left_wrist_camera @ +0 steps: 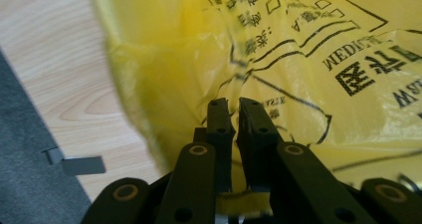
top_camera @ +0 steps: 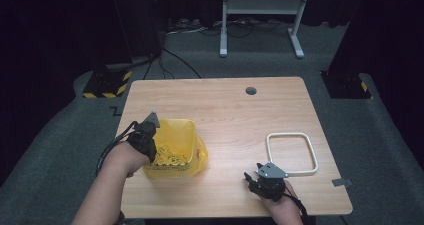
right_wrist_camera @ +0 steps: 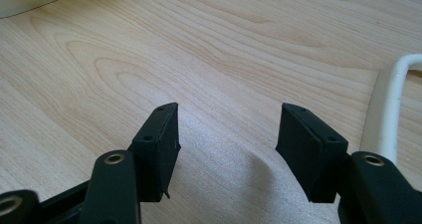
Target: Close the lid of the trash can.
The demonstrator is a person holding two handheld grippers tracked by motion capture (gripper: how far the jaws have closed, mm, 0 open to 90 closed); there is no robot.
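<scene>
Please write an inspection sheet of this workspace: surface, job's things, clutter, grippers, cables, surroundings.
Surface: wooden table, round hole near far edge.
Job's things: yellow bag lining a bin; white frame lying flat.
Clutter: nothing seen.
Grippers: left gripper fingers shut on the bag's plastic; right gripper open over bare wood beside the frame.
Cables: black cables on the floor beyond the table.
Surroundings: grey carpet, white stand, dark curtains.
</scene>
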